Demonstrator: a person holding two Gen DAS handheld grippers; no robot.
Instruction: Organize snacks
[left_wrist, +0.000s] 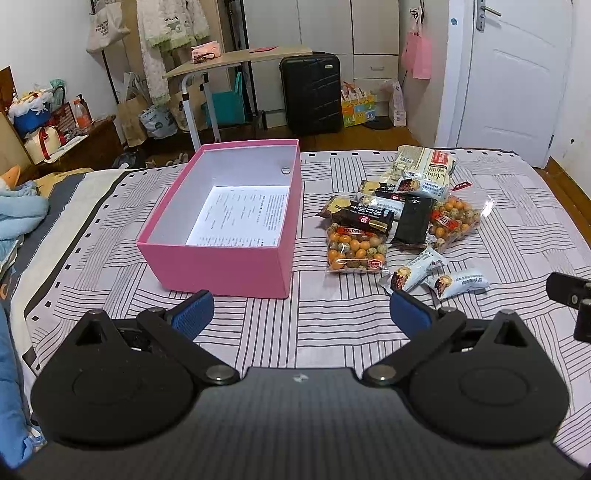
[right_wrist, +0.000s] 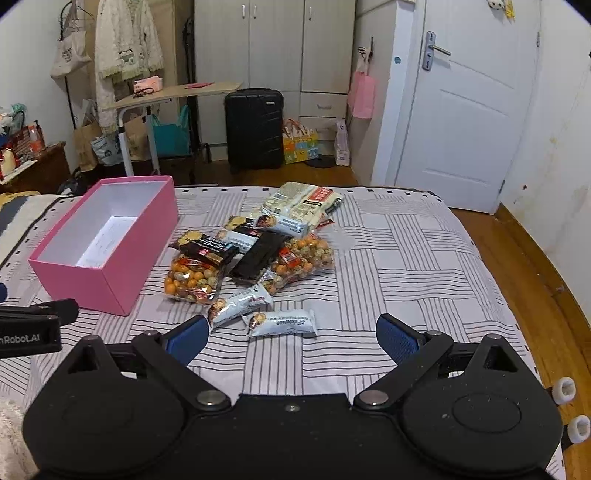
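An open pink box lies on the bed, with only a printed sheet inside. To its right is a pile of snacks: two bags of orange coated nuts, dark bars, a black pack, a large pale bag and two small white bars. My left gripper is open and empty, hovering before the box. My right gripper is open and empty, just short of the nearest white bar.
The bed has a striped grey-and-white cover. Blue bedding lies at the left. Beyond the bed stand a black suitcase, a small table and a white door. Wooden floor runs along the right.
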